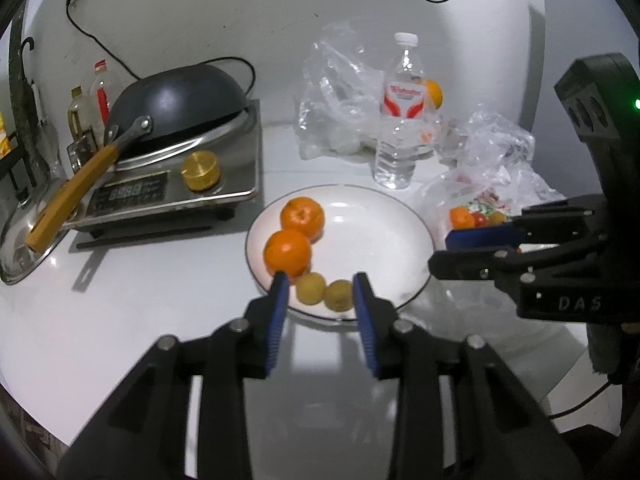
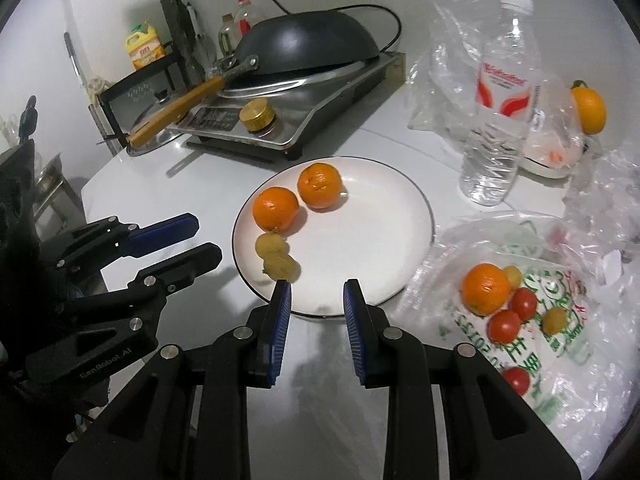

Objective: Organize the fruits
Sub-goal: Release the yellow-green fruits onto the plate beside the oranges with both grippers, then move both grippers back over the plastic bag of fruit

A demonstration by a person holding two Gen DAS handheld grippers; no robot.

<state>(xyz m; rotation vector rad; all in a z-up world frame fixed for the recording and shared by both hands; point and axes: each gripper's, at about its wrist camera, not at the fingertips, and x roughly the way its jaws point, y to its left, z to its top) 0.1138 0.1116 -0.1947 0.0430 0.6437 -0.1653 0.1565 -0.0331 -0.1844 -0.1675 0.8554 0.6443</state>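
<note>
A white plate (image 1: 380, 232) holds two tangerines (image 1: 301, 218) and two small yellow-green fruits (image 1: 310, 288). My left gripper (image 1: 320, 280) is open and empty, hovering at the plate's near rim above the small fruits. My right gripper (image 2: 316, 286) is open and empty over the plate's (image 2: 380, 220) near edge; it also shows in the left wrist view (image 1: 460, 246). To the right, a printed plastic bag (image 2: 560, 300) holds a tangerine (image 2: 485, 289), several red tomatoes (image 2: 505, 326) and small yellow fruits (image 2: 555, 319).
An induction cooker (image 1: 176, 188) with an upturned wok (image 1: 176, 100) and a lid stands at the left. A water bottle (image 1: 402, 120), crumpled clear bags (image 1: 340, 92) and an orange (image 2: 588, 110) stand behind the plate. Bottles line the far wall.
</note>
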